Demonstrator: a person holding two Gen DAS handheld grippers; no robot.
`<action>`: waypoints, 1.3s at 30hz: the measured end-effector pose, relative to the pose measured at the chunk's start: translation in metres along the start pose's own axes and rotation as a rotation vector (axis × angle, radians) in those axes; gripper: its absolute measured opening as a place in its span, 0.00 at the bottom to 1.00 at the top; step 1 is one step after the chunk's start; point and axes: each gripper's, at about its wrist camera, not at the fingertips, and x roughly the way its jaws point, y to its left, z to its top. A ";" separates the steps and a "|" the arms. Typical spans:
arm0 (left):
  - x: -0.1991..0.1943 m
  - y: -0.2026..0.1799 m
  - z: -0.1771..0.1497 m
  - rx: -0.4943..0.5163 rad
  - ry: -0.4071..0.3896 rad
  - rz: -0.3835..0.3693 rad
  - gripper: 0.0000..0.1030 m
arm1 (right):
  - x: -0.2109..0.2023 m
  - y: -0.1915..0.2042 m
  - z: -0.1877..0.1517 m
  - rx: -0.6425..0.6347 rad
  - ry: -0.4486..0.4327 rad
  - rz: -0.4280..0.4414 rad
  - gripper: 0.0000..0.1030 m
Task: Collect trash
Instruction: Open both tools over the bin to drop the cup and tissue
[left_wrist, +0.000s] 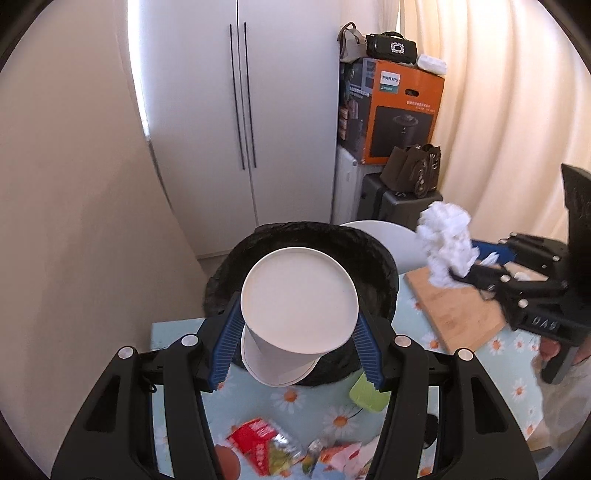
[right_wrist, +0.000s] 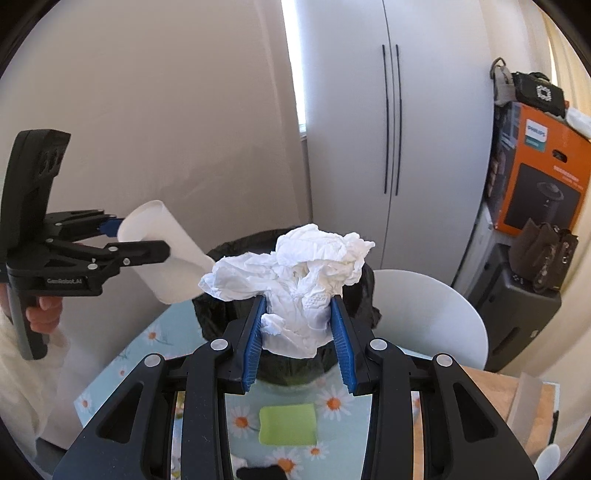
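My left gripper (left_wrist: 295, 336) is shut on a white paper cup (left_wrist: 297, 306), its bottom facing the camera. The cup hangs in front of a bin lined with a black bag (left_wrist: 373, 258) at the table's far edge. My right gripper (right_wrist: 298, 332) is shut on a crumpled white tissue (right_wrist: 295, 269), held just before the same black-bagged bin (right_wrist: 218, 314). In the right wrist view the left gripper (right_wrist: 147, 242) with the paper cup (right_wrist: 166, 251) is at the left. In the left wrist view the right gripper (left_wrist: 469, 266) with the tissue (left_wrist: 445, 243) is at the right.
The table wears a blue daisy-print cloth (left_wrist: 332, 413). On it lie a green sponge (right_wrist: 288, 424), red snack wrappers (left_wrist: 258, 443) and a wooden cutting board (left_wrist: 454, 306). A white chair (right_wrist: 424, 317) stands behind the bin. White cabinet doors (left_wrist: 240, 110) and stacked boxes and bags (left_wrist: 399, 107) lie beyond.
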 end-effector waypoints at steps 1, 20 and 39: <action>0.004 0.000 0.001 -0.001 0.002 -0.003 0.56 | 0.006 0.001 0.002 -0.008 0.006 0.004 0.32; 0.041 0.039 -0.004 -0.060 -0.001 -0.011 0.94 | 0.049 -0.009 0.003 0.013 0.012 -0.014 0.81; 0.013 0.023 -0.056 -0.037 0.067 0.048 0.94 | 0.001 0.017 -0.043 0.011 0.088 -0.061 0.84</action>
